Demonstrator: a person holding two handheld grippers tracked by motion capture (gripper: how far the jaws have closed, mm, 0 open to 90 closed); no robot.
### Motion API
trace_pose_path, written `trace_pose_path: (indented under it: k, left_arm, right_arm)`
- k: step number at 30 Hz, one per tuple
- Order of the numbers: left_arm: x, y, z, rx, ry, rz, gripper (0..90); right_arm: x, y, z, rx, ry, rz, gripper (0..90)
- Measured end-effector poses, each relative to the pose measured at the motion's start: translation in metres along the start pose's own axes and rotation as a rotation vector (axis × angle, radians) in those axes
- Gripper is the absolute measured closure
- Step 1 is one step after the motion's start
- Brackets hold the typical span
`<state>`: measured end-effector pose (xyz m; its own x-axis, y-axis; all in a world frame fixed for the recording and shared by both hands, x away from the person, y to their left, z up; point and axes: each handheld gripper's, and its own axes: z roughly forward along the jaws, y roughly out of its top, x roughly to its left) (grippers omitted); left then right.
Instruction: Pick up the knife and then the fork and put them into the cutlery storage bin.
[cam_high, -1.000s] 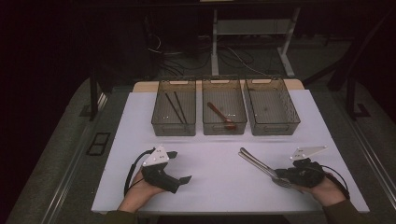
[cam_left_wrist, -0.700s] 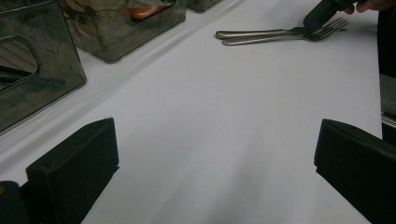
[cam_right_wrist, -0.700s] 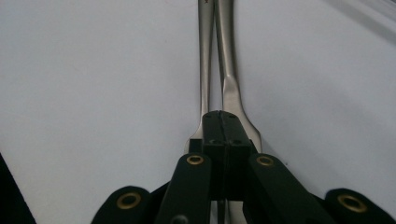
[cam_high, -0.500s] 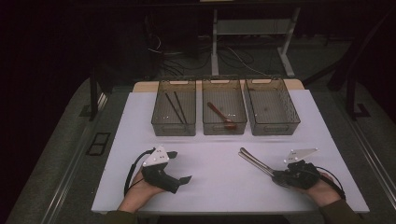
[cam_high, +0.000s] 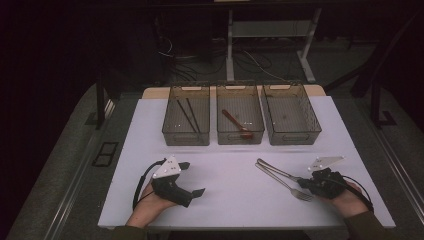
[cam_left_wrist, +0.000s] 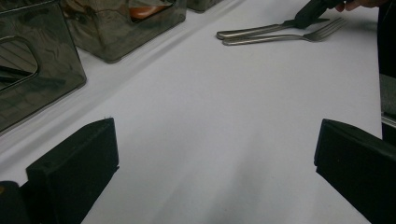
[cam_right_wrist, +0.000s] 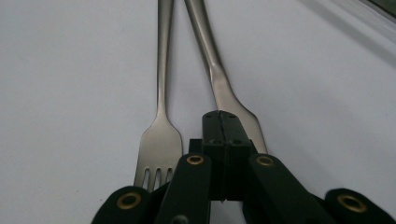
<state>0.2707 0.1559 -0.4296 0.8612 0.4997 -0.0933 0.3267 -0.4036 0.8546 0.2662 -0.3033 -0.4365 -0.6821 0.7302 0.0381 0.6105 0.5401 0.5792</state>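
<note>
Right gripper closed over cutlery, little changed since a second ago

We see the right gripper (cam_right_wrist: 223, 135) with jaws together above the second steel utensil (cam_right_wrist: 219, 79), beside the steel fork (cam_high: 285, 184) on the white table (cam_high: 230, 200); whether it pinches anything we cannot tell. The left gripper (cam_high: 192, 180) rests spread wide

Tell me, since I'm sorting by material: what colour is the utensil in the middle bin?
Reddish-brown utensil, clearest in the high view.
</note>
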Motion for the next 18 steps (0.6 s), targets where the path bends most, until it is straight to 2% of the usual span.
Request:
trace_pose_path:
  k: [2,4,7,10,12,18]
  left_arm:
    - [0.0,0.0,0.0,-0.002,0.0,-0.003,0.0]
    - [0.0,0.0,0.0,-0.001,0.0,-0.004,0.0]
    - [0.0,0.0,0.0,0.001,-0.002,-0.003,0.0]
    - [0.0,0.0,0.001,0.002,-0.001,-0.002,0.0]
    - [-0.001,0.0,0.0,-0.002,-0.001,-0.002,0.0]
    - [0.0,-0.001,0.001,-0.001,-0.003,-0.009,0.0]
  right_arm:
    - [-0.002,0.0,-0.004,-0.015,0.03,0.023,82.6]
    - [-0.003,0.001,-0.008,-0.041,0.05,0.044,70.5]
    - [-0.006,0.002,-0.012,-0.071,0.064,0.059,55.4]
    - [-0.011,0.004,-0.015,-0.069,0.093,0.086,47.6]
    - [-0.013,0.005,-0.016,-0.072,0.075,0.097,45.3]
    - [-0.018,0.006,-0.017,-0.056,0.082,0.102,36.6]
